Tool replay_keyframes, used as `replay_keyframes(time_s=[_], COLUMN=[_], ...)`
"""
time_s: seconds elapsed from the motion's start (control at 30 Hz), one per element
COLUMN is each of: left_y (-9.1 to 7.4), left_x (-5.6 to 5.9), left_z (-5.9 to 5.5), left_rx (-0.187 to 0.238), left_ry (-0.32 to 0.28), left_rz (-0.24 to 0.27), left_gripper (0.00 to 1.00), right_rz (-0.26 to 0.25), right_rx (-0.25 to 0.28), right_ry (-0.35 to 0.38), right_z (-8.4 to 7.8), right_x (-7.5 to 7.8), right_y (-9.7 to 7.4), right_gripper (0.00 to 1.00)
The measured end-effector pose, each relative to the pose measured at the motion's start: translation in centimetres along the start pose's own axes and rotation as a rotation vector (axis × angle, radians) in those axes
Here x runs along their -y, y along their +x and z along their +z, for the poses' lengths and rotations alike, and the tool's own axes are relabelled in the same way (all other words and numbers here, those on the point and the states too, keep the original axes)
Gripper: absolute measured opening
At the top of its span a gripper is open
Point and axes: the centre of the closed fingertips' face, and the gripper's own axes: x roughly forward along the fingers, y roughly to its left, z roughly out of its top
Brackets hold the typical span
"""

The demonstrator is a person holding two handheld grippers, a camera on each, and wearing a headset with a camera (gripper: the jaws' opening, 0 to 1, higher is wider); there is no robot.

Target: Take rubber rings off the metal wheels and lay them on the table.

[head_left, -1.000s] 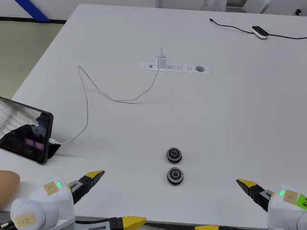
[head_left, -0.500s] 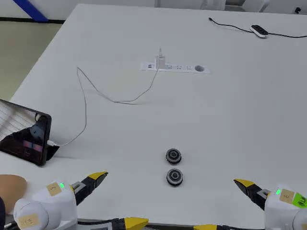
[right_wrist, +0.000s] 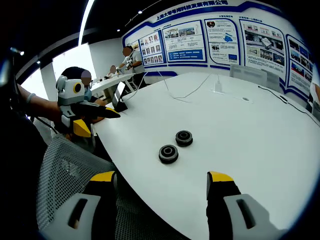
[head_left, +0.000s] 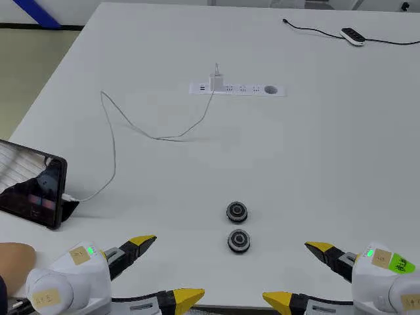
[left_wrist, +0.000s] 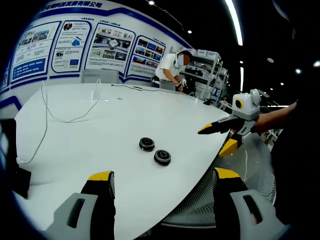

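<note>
I am holding left tongs and right tongs spread. Near wheel and far wheel are lying by the counter's front edge.

On the table, far wheel behind near wheel — tablet leftward.

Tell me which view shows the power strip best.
Head view: the power strip lies in the open, seen from above, its plugged-in charger distinct. Both gripper views show it far across the table, small and nearly edge-on.
</note>
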Motion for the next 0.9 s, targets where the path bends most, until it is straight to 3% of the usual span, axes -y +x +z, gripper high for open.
replay_keyframes(time_s=[0.23, 0.9], left_y=[0.5, 3.0], left_x=[0.4, 0.2], left_z=[0.0, -0.1], left_rx=[-0.019, -0.065], left_ry=[0.009, 0.055], left_rz=[-0.018, -0.056], left_gripper=[0.78, 0.61], right_rz=[0.007, 0.04], right_rx=[-0.004, -0.011], right_ry=[-0.006, 0.019], right_z=[0.2, 0.2], right_x=[-0.2, -0.3], right_y=[0.6, 2.3], right_gripper=[0.69, 0.56])
